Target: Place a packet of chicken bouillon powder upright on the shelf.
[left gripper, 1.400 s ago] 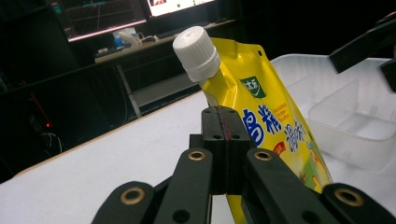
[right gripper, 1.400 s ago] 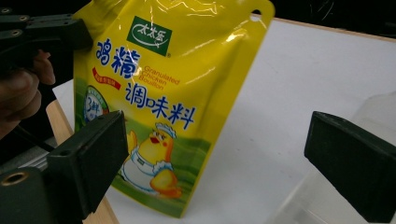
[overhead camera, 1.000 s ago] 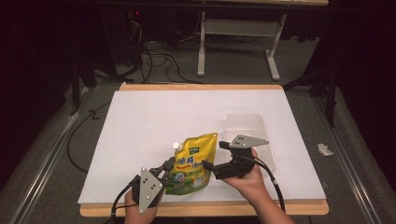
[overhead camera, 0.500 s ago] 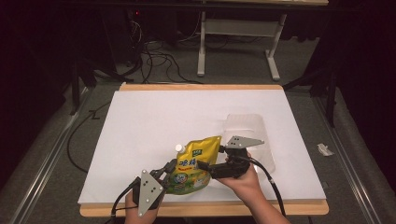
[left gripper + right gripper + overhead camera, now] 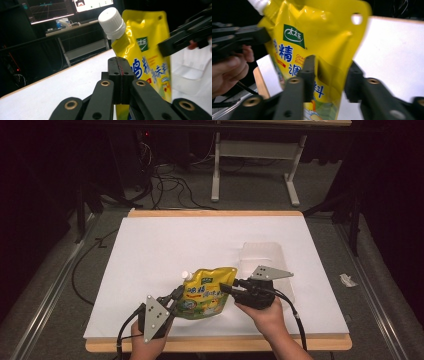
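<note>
- Pouch first: a yellow spouted refill pouch with a white screw cap stands upright between your two grippers, near the front edge of the white table sheet.
- Your left gripper has its jaws pressed together, with the pouch's left edge pinched between them below the spout; in the left gripper view the two black pads meet flat, with the yellow film rising just behind them and the cap above.
- Your right gripper comes in from the pouch's right side. Its jaws have just been closing, and the right gripper view shows the pouch's lower right part between them: the near pad lies against the printed face and the film is creased in between, while the far pad sits at the pouch's edge. You cannot tell for sure from these views whether both pads press firmly.
- Your left hand and right hand hold the gripper bodies at the front of the table.
- A clear plastic container rests on the sheet just behind your right gripper, apart from the pouch.
- The pouch bears green-labelled print with blue characters.
</note>
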